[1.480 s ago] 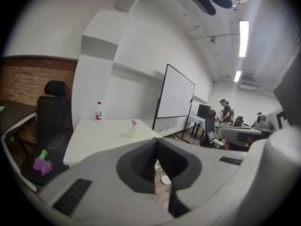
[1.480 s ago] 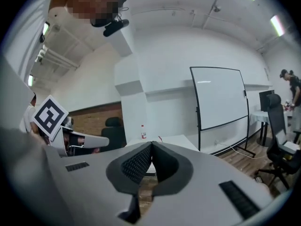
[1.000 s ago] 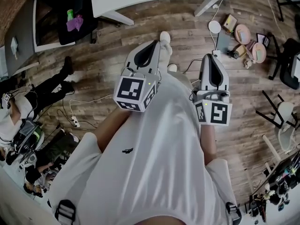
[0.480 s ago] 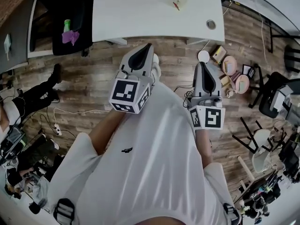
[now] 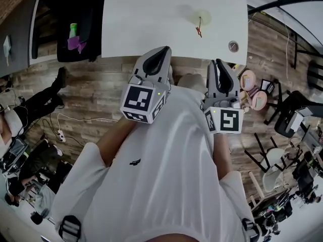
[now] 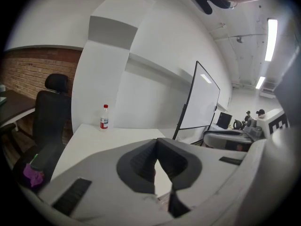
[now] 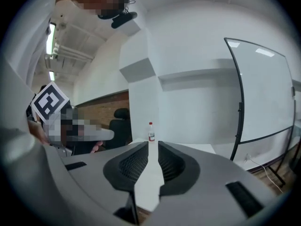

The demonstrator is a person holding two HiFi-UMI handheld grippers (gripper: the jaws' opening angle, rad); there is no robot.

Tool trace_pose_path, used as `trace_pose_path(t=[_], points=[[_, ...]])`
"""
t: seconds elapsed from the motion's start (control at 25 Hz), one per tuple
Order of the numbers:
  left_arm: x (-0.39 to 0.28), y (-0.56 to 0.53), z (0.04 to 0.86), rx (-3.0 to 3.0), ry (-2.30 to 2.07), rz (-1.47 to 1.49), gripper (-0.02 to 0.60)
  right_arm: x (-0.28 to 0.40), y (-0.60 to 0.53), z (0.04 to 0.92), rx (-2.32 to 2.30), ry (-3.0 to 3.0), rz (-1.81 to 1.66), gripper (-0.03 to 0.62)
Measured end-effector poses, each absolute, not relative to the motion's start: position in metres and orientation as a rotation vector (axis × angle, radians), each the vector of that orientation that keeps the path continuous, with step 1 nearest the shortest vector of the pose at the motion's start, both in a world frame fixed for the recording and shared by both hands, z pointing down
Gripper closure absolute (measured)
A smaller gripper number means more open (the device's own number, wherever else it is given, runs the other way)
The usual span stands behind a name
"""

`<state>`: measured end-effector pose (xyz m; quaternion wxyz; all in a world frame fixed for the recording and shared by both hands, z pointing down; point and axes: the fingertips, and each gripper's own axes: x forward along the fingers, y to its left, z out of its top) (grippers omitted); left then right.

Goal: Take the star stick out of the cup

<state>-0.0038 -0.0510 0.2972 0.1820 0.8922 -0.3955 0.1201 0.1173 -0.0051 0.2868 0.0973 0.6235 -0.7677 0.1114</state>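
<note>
A translucent cup (image 5: 201, 17) stands on the white table (image 5: 151, 19), toward its right side. The red star stick (image 5: 199, 30) sticks up out of it. Both grippers hang in front of the person's chest, short of the table's near edge and well away from the cup. The left gripper (image 5: 163, 51) (image 6: 156, 144) has its tips touching and holds nothing. The right gripper (image 5: 218, 63) (image 7: 153, 149) shows a narrow gap between its jaws; they are opening, and nothing is between them. Neither gripper view shows the cup.
A small bottle (image 6: 104, 117) (image 7: 151, 132) stands at the table's far end. A black office chair (image 5: 75, 14) with a purple cloth sits left of the table. A whiteboard on a stand (image 6: 202, 98) is to the right. Round boxes (image 5: 255, 92), cables and seated people (image 5: 20, 110) are on the wood floor.
The table has slid further into the head view and the cup with the stick now shows well. Both grippers stay side by side before the chest.
</note>
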Motion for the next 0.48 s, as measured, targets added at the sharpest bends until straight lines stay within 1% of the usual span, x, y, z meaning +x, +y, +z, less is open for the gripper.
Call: trace_pose_path(t=[0.04,0.08,0.48], points=[[-0.004,-0.054,0.300,2.510,-1.118,0.350,0.586,0.116,-0.011,0.292,1.813,-2.279,0.349,0.529],[-0.003,-0.058,0.302,2.501,-1.123,0.361,0.586,0.116,-0.018,0.296,1.789,-2.283,0.360,0.514],[0.010,-0.082,0.324,2.427,-1.191,0.391,0.586,0.124,-0.055,0.327,1.692,-2.299,0.339,0.514]])
